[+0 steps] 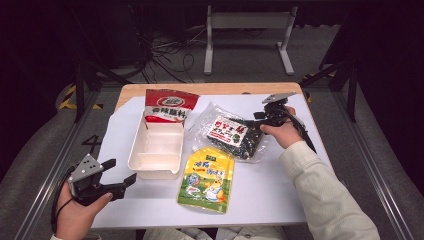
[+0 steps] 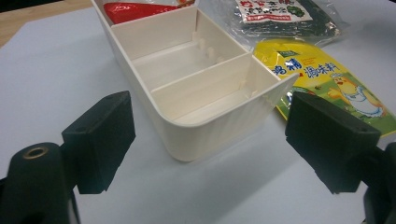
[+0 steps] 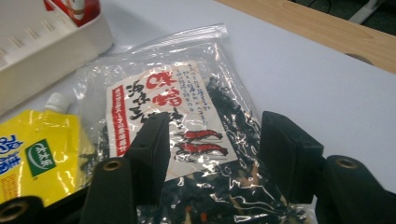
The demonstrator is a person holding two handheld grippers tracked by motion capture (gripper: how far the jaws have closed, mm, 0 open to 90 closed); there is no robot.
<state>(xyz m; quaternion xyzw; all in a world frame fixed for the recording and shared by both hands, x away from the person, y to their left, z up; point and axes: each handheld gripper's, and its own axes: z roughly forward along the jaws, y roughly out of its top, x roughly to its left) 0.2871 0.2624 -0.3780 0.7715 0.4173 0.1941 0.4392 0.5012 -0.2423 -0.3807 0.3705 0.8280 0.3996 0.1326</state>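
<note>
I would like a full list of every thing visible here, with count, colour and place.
divided box: 1, cream, left of table centre, most compartments empty
red packet: 1, red and white, leaning in the box's far end
clear bag of dark dried food: 1, transparent with white label, right of the box
yellow pouch: 1, yellow, near side, beside the box
table sheet: 1, pale grey, over a wooden table
left gripper: 1, black, near left corner, jaws open, empty
right gripper: 1, black, jaws open over the clear bag
</note>
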